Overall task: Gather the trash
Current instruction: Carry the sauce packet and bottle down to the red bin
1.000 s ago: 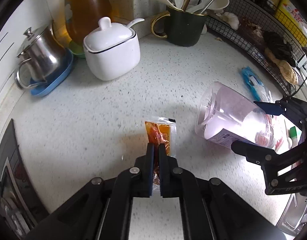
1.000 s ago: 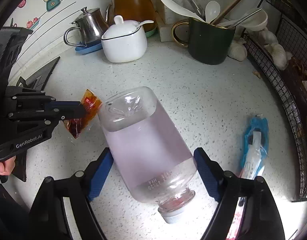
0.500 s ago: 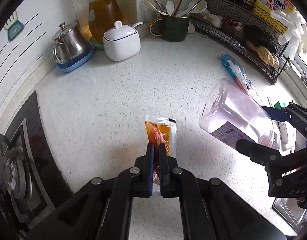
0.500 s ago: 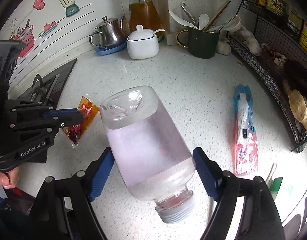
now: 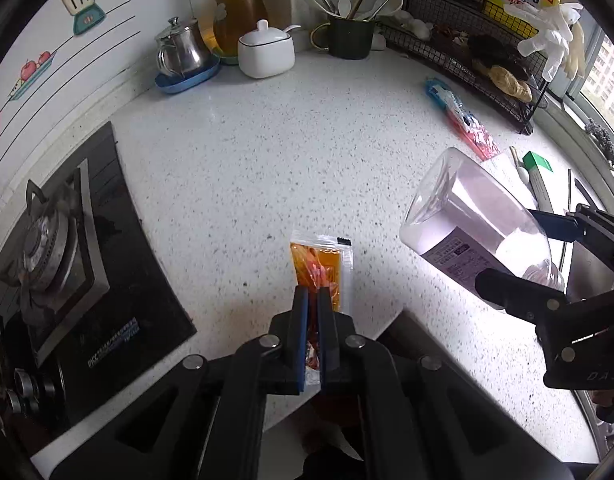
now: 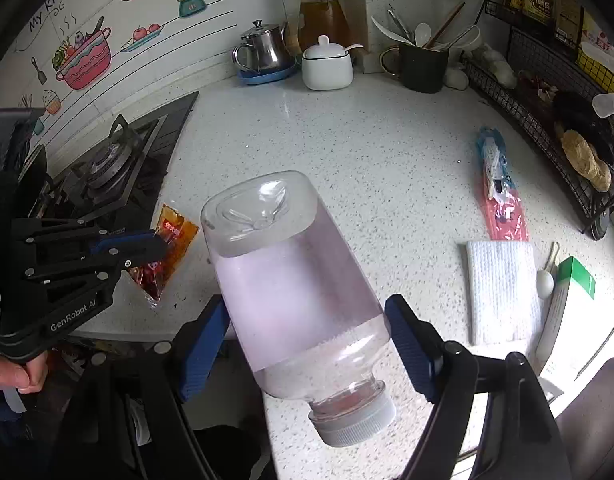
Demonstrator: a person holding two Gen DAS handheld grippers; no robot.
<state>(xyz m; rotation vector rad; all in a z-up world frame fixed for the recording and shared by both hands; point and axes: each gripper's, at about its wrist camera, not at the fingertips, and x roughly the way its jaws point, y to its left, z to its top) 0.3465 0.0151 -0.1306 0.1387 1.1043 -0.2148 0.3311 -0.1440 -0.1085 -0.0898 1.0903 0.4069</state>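
Though both airborne: crinkly sauce sachet (image 5: 321, 264), smooth clear plastic bottle (image 6: 295, 280).

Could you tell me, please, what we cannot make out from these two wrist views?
- Where the trash goes: no bin shows in either view.
- Lower end of the sauce packet: hidden between the left claw fingers in the left view.
- Bottle label print: too small in the left view, turned away in the right.
- Right claw contact with the bottle: covered by the bottle body.
- Wire rack contents: blurred at the fisheye rim.

Glossy clear plastic bottle (image 6: 291, 280), shiny foil-like sachet (image 5: 321, 268), speckled stone countertop (image 5: 267, 152)
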